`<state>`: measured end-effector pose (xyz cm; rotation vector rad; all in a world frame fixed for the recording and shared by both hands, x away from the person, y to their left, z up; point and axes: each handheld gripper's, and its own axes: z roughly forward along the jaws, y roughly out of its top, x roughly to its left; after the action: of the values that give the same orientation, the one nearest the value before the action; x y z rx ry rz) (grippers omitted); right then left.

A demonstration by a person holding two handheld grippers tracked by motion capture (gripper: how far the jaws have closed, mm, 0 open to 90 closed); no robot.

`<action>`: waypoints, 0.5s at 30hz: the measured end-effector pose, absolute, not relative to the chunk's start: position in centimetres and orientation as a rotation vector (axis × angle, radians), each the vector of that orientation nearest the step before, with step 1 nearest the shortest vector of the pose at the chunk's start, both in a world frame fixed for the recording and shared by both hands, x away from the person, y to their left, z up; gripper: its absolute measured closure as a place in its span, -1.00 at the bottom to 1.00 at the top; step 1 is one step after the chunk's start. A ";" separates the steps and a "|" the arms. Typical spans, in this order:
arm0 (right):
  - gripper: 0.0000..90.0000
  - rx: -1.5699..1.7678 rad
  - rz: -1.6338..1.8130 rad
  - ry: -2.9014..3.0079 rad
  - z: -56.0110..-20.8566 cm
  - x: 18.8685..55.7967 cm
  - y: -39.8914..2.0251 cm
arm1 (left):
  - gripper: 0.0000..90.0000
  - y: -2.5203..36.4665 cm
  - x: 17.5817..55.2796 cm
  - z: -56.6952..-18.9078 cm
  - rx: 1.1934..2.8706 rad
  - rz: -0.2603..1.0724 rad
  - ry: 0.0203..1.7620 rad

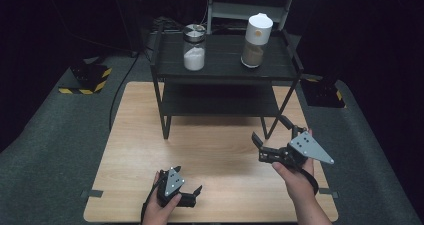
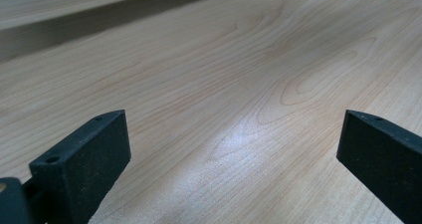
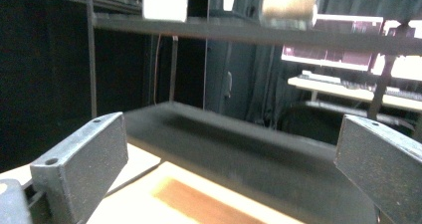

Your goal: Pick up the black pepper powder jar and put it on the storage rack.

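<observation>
A person's hands hold both grippers over a light wooden table [image 1: 215,155]. My left gripper [image 1: 190,181] rests low near the table's front edge, open, with nothing but bare wood [image 2: 224,59] between its jaws [image 2: 234,122]. My right gripper [image 1: 270,129] is raised at the right, open and empty, and faces a black two-tier rack [image 1: 222,72]. On the rack's top shelf stand a glass jar of white powder [image 1: 194,49] and a white-topped container with brown contents [image 1: 256,35]. The right gripper view [image 3: 231,122] looks at the lower shelf [image 3: 224,144], with both jars' bases, white [image 3: 165,2] and brown [image 3: 289,2], above it.
The rack stands on thin black legs [image 1: 165,120] at the table's far half. Grey carpet [image 1: 55,135] surrounds the table. Yellow-and-black striped bases [image 1: 89,80] sit on the floor at either side. A pale metal frame [image 1: 250,5] rises behind the rack.
</observation>
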<state>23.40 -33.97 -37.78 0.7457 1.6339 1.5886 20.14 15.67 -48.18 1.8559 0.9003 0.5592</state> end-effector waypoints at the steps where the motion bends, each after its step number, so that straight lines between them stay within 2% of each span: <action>1: -1.00 0.753 1.589 1.640 -38.2 23.3 -34.2 | -0.99 15.6 20.1 -48.2 1.856 0.557 0.901; 15: -1.00 0.806 1.522 1.728 -43.1 21.1 -36.0 | -0.99 15.5 20.0 -48.2 1.859 0.571 0.897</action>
<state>21.13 -35.96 -43.09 0.8062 1.7283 1.5221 20.01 15.51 -48.19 1.8586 0.8966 0.5706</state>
